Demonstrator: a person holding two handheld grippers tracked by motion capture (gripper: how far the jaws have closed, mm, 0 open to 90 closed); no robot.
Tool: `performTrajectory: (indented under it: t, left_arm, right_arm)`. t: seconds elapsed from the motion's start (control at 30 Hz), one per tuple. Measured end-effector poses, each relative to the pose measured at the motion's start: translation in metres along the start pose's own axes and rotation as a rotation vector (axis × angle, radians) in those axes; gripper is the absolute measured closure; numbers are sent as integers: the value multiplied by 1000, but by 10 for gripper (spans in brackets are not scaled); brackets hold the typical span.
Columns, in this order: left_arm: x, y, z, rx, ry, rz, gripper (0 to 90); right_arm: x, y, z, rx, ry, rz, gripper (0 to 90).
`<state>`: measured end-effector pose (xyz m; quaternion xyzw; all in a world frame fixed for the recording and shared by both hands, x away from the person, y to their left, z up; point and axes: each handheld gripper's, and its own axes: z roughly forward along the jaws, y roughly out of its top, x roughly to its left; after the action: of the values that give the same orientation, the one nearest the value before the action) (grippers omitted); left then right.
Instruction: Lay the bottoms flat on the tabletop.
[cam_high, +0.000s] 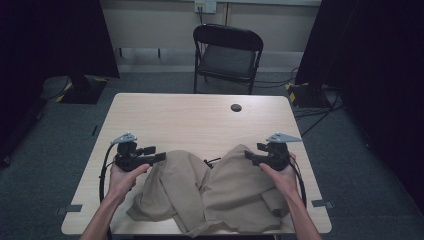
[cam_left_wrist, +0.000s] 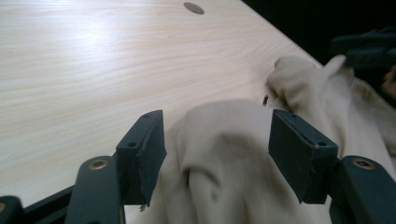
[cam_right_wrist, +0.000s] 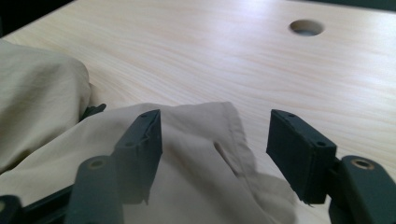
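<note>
Both grippers, left gripper (cam_high: 159, 153) and right gripper (cam_high: 250, 154), stand with jaws apart over the crumpled tan garment (cam_high: 215, 192) at lower centre, gripping nothing. Judging by this, a release; next comes choosing fresh edges to pinch.

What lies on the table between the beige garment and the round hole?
Nothing: in the high view, bare wood separates the beige garment from the round hole in the table.

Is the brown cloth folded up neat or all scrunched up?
Scrunched up. The tan cloth lies in two rumpled humps on the table, with uneven creases and one corner hanging over the near edge, not in flat, tidy layers.
</note>
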<state>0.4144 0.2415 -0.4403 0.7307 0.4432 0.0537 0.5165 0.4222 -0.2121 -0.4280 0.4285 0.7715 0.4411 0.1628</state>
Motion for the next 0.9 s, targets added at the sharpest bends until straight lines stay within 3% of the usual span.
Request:
performTrajectory:
  t: [0.07,0.1,0.13,0.17,0.2,0.27,0.33,0.4,0.5,0.57,0.63,0.77,0.9]
  left_arm:
    - [1,0,12,28,-28,-10,341]
    - [-1,-2,17,49,-28,-6,393]
    - [-2,-4,22,84,-18,5,393]
    - [-3,-6,26,111,-20,30,462]
    - [-6,-9,27,118,-19,51,596]
    - [-12,-13,24,103,-57,71,811]
    - [-22,-15,17,70,-98,90,842]
    - [-33,-15,7,55,-139,129,862]
    - [-50,-23,-8,30,-214,144,867]
    - [-60,-35,-12,61,-249,166,868]
    - [-65,-47,-10,115,-278,162,868]
    - [-70,-74,-1,228,-285,162,868]
    - [-67,-86,5,277,-264,156,858]
  right_arm:
    - [-1,0,15,42,11,5,350]
    - [-2,-4,24,81,22,23,389]
    - [-2,-4,24,81,22,23,389]
    - [-2,-7,26,98,27,23,449]
    - [-2,-10,26,111,32,17,566]
    - [0,-17,15,71,33,4,834]
    - [0,-19,9,47,35,3,883]
    - [1,-21,-6,24,34,-5,898]
    - [1,-28,-27,6,21,-18,900]
    - [-2,-38,-38,15,7,-15,900]
    - [-6,-52,-45,42,-10,0,900]
    - [-14,-81,-47,105,-35,37,897]
    - [-17,-98,-40,171,-52,44,829]
